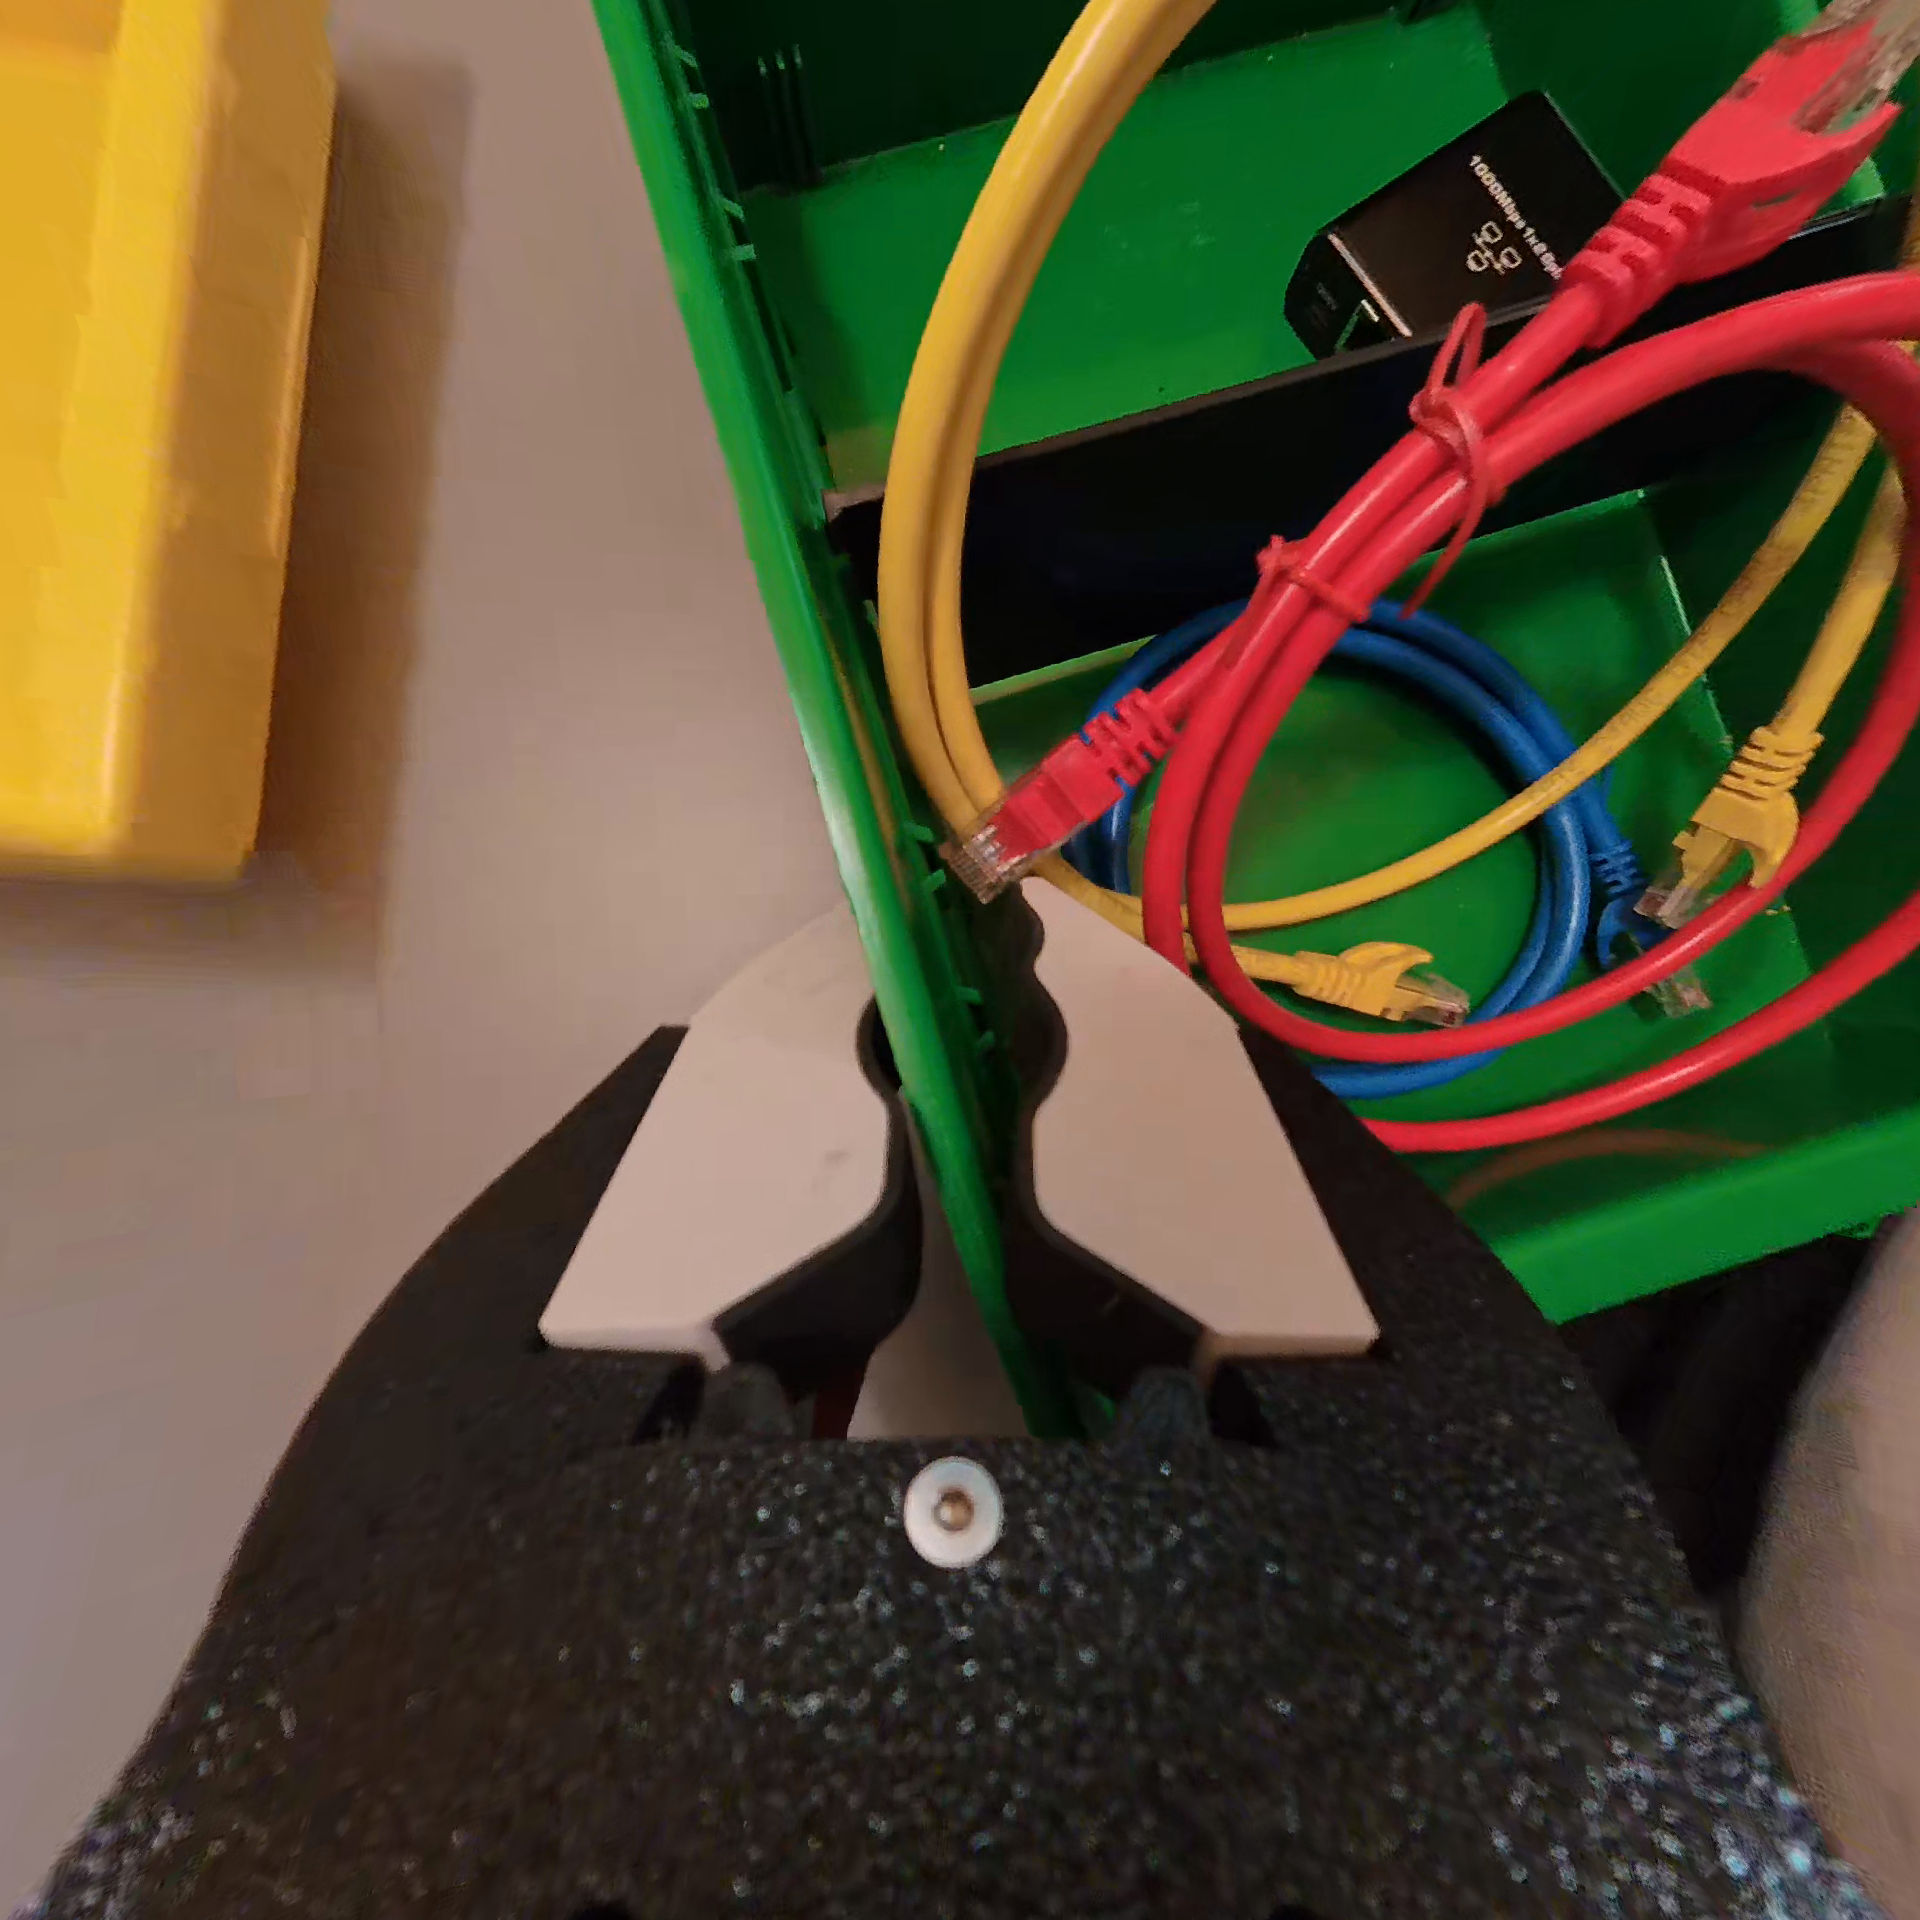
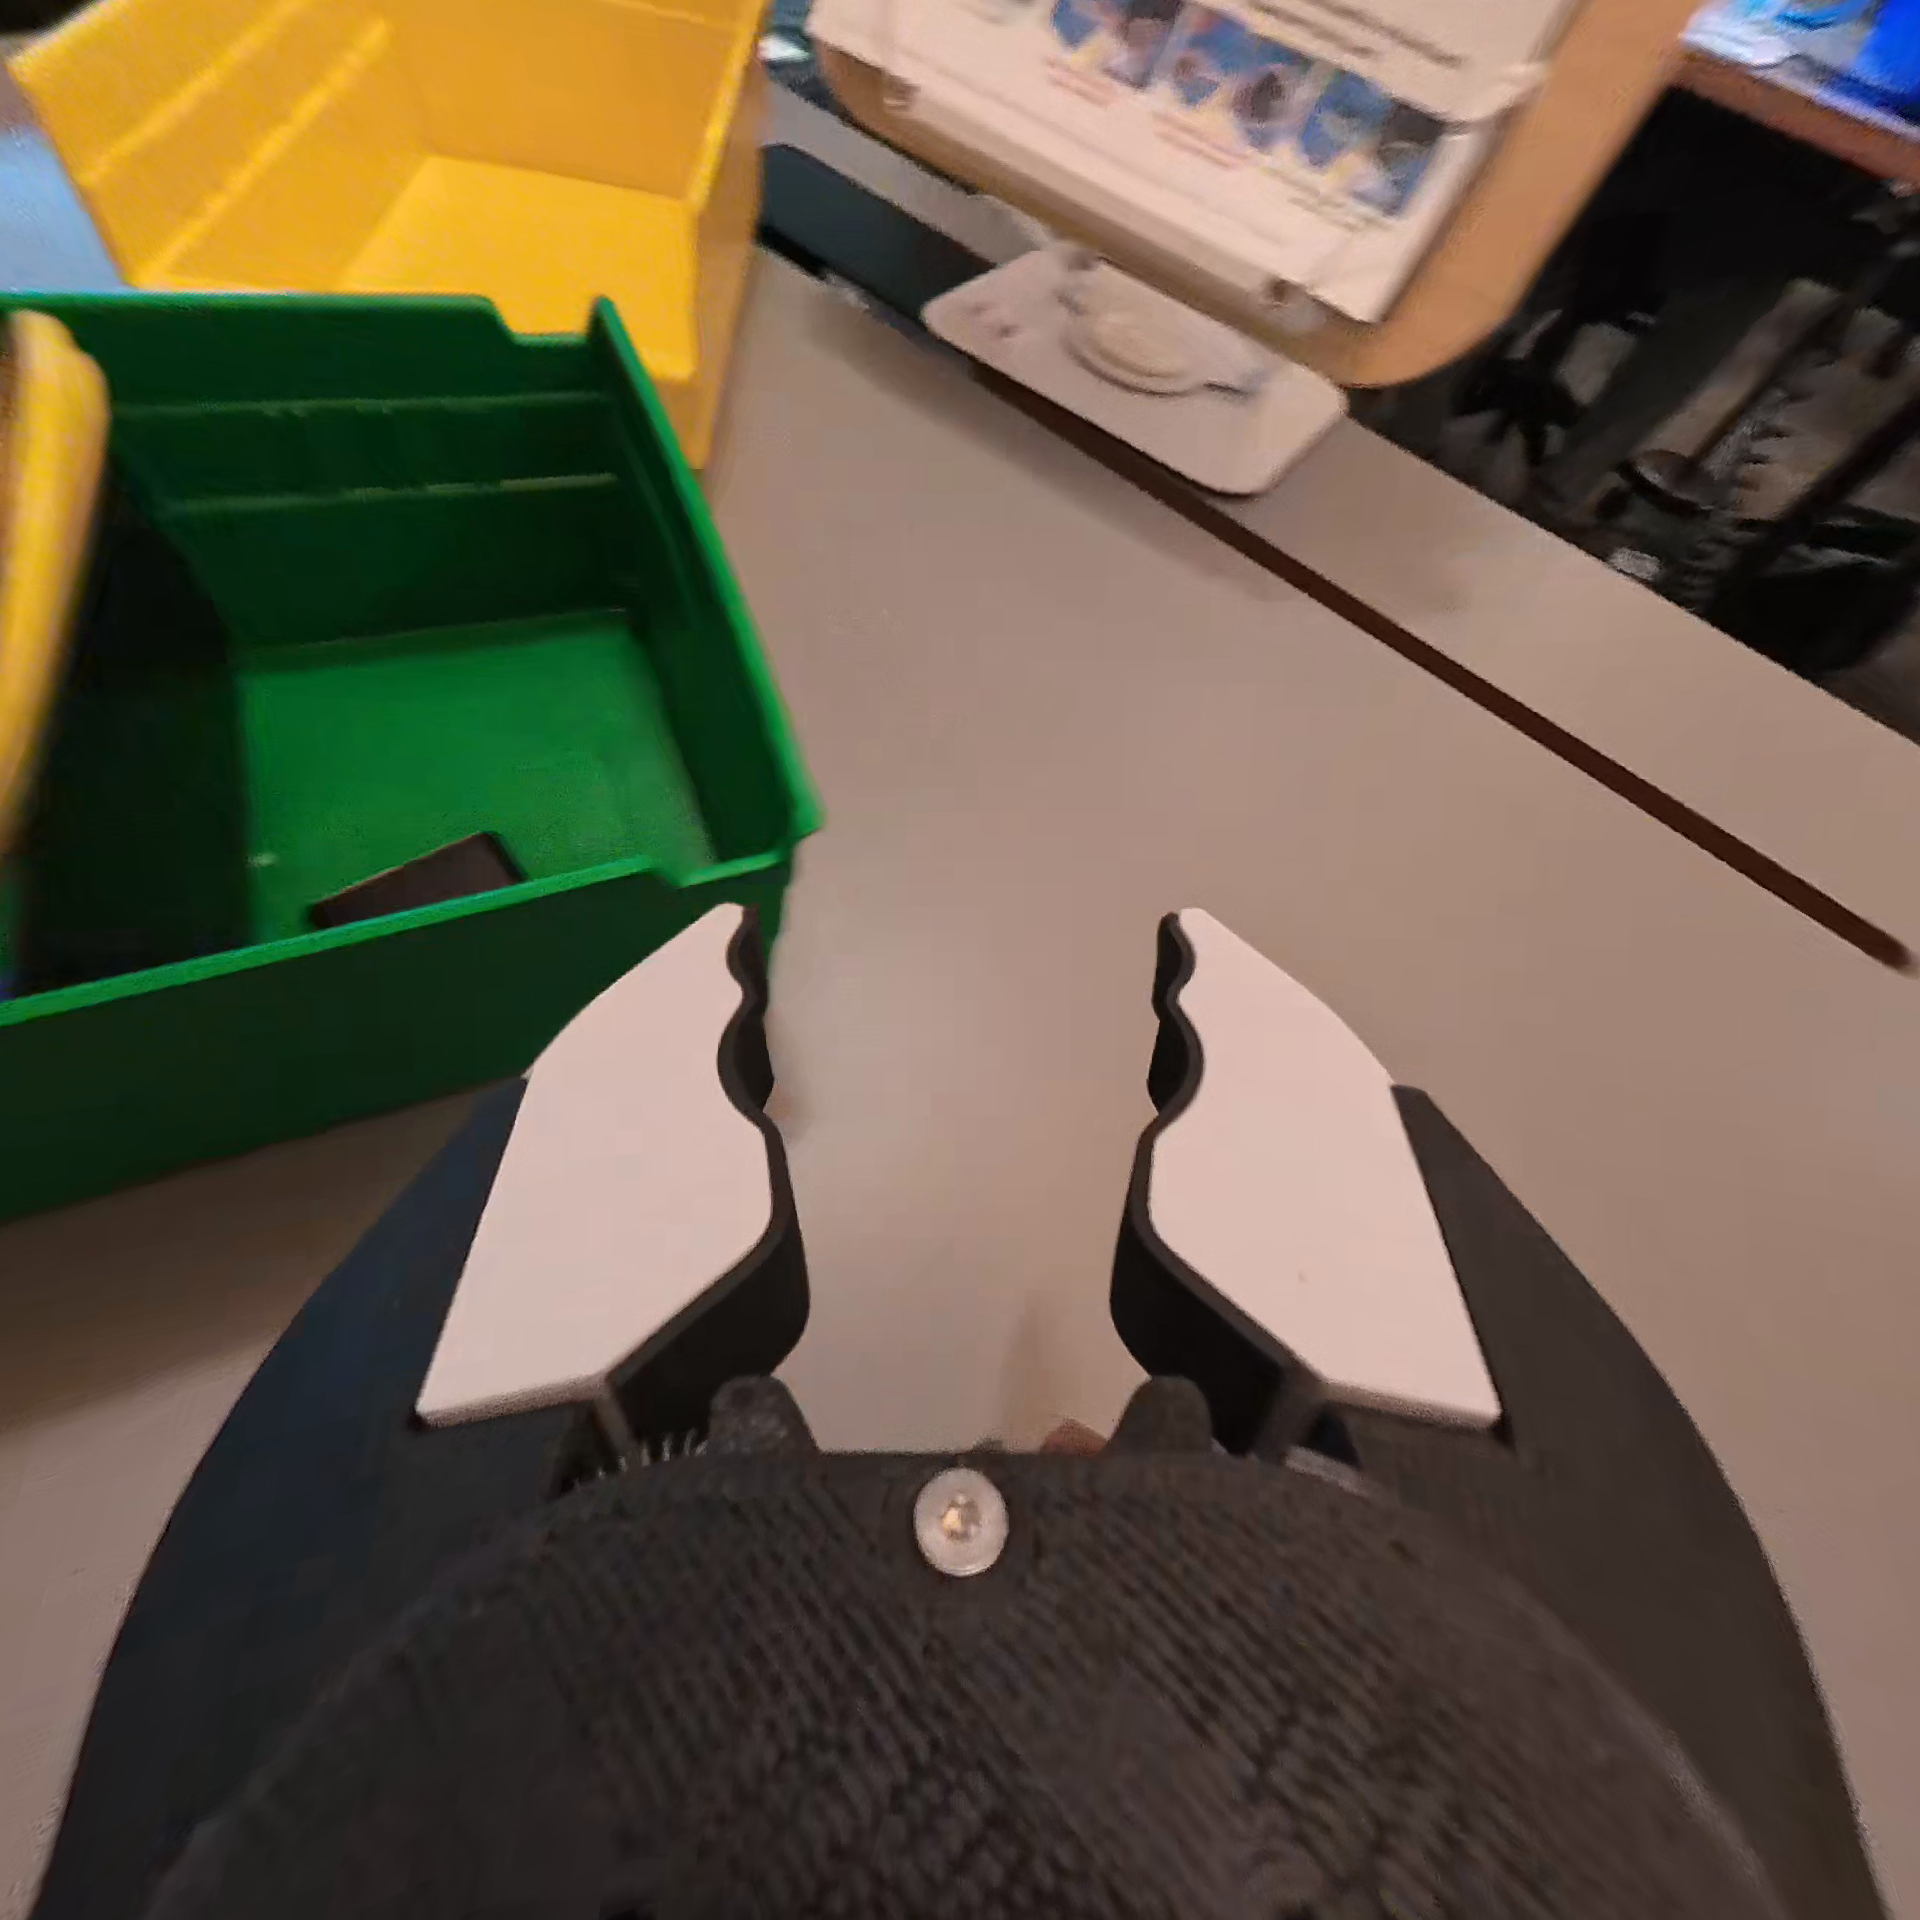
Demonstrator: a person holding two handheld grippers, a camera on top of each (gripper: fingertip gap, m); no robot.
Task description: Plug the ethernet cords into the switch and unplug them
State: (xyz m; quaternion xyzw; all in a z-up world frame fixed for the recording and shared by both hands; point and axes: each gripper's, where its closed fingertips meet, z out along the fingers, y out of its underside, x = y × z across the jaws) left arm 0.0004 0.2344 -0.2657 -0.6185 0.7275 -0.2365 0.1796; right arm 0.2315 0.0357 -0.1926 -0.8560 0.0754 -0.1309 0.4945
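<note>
A green bin [image 1: 1662, 1247] holds coiled ethernet cords: a red one [image 1: 1351, 582] tied with red twist ties, a yellow one [image 1: 935, 416] and a blue one [image 1: 1455, 665]. A red plug [image 1: 1070, 790] rests against the bin's left wall; another red plug [image 1: 1745, 166] sticks up at the top right. The black switch [image 1: 1455, 229] lies in the compartment behind a black divider [image 1: 1143, 488]. My left gripper [image 1: 945, 935] is shut on the bin's left side wall, one finger on each side. My right gripper [image 2: 958, 925] is open and empty over the table, right of the green bin [image 2: 312, 1039].
A yellow bin [image 1: 135, 416] stands left of the green one; it also shows behind it in the right wrist view [image 2: 468, 156]. A white stand base [image 2: 1143, 364] and a printed white box [image 2: 1247, 135] sit at the table's far edge. Grey tabletop [image 2: 1143, 727] lies ahead. My hands' fingertips stand some 30 cm from each other.
</note>
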